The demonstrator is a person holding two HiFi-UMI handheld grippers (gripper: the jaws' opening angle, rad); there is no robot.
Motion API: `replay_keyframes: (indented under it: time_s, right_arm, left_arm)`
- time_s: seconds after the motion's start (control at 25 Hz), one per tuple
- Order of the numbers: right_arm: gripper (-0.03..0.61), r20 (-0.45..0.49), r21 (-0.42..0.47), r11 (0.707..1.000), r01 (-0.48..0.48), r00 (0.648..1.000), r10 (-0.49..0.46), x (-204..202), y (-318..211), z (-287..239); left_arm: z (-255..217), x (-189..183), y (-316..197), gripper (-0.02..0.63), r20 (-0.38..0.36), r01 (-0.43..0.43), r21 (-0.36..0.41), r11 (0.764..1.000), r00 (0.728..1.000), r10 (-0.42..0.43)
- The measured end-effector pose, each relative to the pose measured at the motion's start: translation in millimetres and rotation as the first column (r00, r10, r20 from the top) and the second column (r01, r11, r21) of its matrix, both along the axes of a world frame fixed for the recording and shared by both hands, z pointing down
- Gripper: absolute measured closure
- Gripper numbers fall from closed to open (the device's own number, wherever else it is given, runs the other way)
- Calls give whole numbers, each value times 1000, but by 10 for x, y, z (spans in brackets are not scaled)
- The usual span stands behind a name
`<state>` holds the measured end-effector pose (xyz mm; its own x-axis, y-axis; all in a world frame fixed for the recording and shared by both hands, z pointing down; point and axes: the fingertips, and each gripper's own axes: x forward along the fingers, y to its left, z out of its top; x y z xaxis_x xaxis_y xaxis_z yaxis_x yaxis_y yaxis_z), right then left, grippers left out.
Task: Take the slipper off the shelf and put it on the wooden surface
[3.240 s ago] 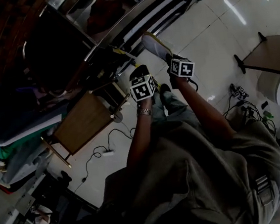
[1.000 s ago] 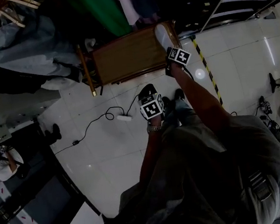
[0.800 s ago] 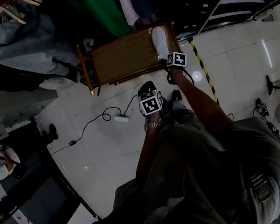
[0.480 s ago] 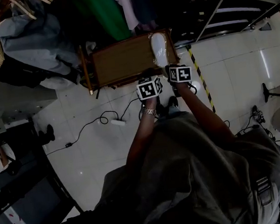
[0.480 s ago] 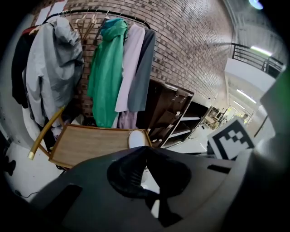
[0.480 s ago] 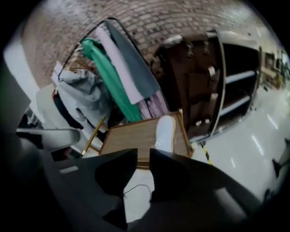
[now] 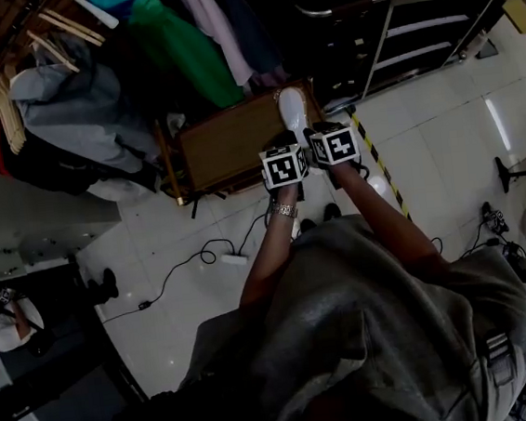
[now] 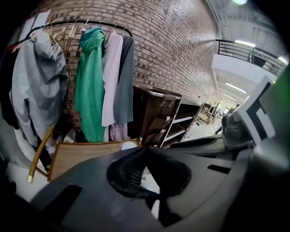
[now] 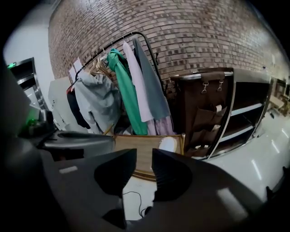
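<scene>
The white slipper (image 7: 292,108) lies sole-down on the right end of the low wooden surface (image 7: 228,143). It also shows as a pale oval slipper (image 9: 167,144) in the right gripper view and a small white slipper (image 8: 129,145) in the left gripper view. My right gripper (image 7: 322,133) hangs just short of the slipper's near end. In its own view the right gripper (image 9: 144,152) is open, with a gap between its jaws and nothing in it. My left gripper (image 7: 281,152) sits beside it on the left. In its own view the left gripper (image 8: 145,148) is shut and empty.
A clothes rack (image 7: 179,36) with green, pink and grey garments stands behind the wooden surface. A dark metal shelf unit (image 7: 412,30) stands to the right against the brick wall. A cable and power strip (image 7: 231,257) lie on the white tiled floor.
One second ago the right gripper held the slipper over the wooden surface. The slipper now rests there and the right gripper has drawn back. The left gripper has come up beside it.
</scene>
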<state>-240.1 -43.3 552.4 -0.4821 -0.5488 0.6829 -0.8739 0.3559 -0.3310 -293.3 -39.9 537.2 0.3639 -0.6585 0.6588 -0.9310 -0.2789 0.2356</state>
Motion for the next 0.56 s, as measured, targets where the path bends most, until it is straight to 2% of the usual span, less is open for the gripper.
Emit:
replay_keyframes:
  time_s: [0.16,0.32,0.56]
  right_arm:
    - [465,35,6,1000,15,999,-15,0,0,-35]
    - [449,74,32,997,68,995,-70,-154,30,-110]
    - [449,85,69,994,89,992,-95,-201,-22,-252]
  left_arm:
    - [-79,63,-12,611,18,-4,34,999,1000,3]
    - [-51,56,59,611,11,6,18,1000,1000,-6]
    - [-117,7,-24,611,13,15,23,1000,1000,-15]
